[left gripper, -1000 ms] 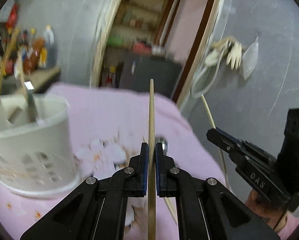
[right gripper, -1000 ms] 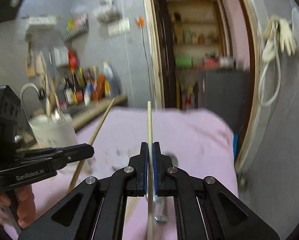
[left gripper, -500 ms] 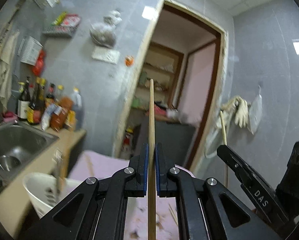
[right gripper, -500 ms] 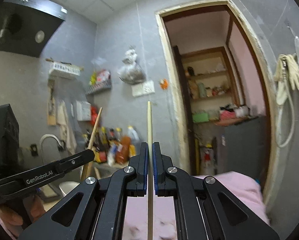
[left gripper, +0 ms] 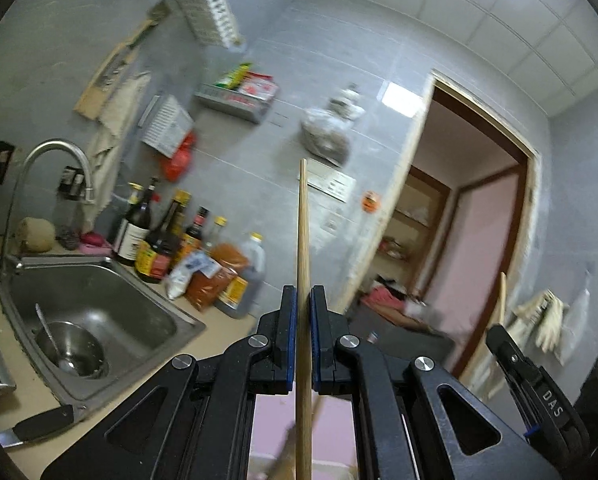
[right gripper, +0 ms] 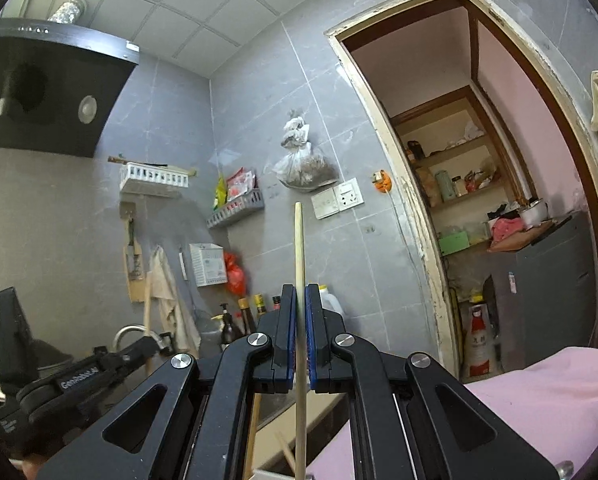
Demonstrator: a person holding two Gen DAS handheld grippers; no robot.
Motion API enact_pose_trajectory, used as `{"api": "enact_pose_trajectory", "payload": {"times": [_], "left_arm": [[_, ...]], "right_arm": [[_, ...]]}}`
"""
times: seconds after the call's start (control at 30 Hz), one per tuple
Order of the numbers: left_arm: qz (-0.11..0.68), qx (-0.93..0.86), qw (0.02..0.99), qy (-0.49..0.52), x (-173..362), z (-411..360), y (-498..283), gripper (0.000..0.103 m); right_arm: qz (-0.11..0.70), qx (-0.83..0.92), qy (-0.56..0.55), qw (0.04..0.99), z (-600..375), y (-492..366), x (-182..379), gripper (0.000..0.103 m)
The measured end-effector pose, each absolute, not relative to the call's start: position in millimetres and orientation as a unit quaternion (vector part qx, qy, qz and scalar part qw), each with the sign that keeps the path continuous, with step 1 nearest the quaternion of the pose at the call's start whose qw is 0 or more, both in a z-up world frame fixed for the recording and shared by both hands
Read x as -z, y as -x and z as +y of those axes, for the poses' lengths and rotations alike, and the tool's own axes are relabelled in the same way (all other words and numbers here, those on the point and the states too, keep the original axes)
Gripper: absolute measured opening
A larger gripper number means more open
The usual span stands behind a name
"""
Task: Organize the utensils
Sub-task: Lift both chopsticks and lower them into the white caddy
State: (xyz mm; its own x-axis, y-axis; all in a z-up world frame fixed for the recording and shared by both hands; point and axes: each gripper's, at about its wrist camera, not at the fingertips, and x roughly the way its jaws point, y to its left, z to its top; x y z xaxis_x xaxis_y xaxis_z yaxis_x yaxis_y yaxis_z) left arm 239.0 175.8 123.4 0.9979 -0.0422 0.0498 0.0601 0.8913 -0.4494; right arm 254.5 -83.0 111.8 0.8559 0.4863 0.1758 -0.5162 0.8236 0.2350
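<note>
You hold two chopsticks, one in each tongs. The darker wooden chopstick (left gripper: 303, 248) runs upright through the middle of the left wrist view, from the bottom edge to its blunt tip above the centre, and the blue pads are pressed on both its sides. The paler chopstick (right gripper: 299, 248) stands the same way in the middle of the right wrist view, thin and straight, with a rounded tip, and is pinched between the pads too.
</note>
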Motion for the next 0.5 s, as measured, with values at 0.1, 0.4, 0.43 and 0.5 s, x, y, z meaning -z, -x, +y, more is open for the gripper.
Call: {"api": "enact_pose_trajectory", "payload": {"times": [0.1, 0.4, 0.43, 0.5], "left_arm": [[-0.031, 0.012, 0.97, 0.241, -117, 184, -244, 0.004], [-0.03, -0.021, 0.971, 0.237, -96, 177, -257, 0.004], [-0.026, -0.02, 0.972, 0.235, -94, 175, -258, 0.004], [-0.015, -0.016, 0.974, 0.227, -88, 170, -259, 0.004]], "right_arm": [[-0.058, -0.246, -0.13, 0.959, -77, -260, -104, 0.003], [-0.056, -0.197, -0.098, 0.974, -66, -269, -79, 0.003], [-0.051, -0.195, -0.097, 0.975, -66, -271, -76, 0.003], [-0.042, -0.194, -0.096, 0.975, -66, -272, -70, 0.003]]}}
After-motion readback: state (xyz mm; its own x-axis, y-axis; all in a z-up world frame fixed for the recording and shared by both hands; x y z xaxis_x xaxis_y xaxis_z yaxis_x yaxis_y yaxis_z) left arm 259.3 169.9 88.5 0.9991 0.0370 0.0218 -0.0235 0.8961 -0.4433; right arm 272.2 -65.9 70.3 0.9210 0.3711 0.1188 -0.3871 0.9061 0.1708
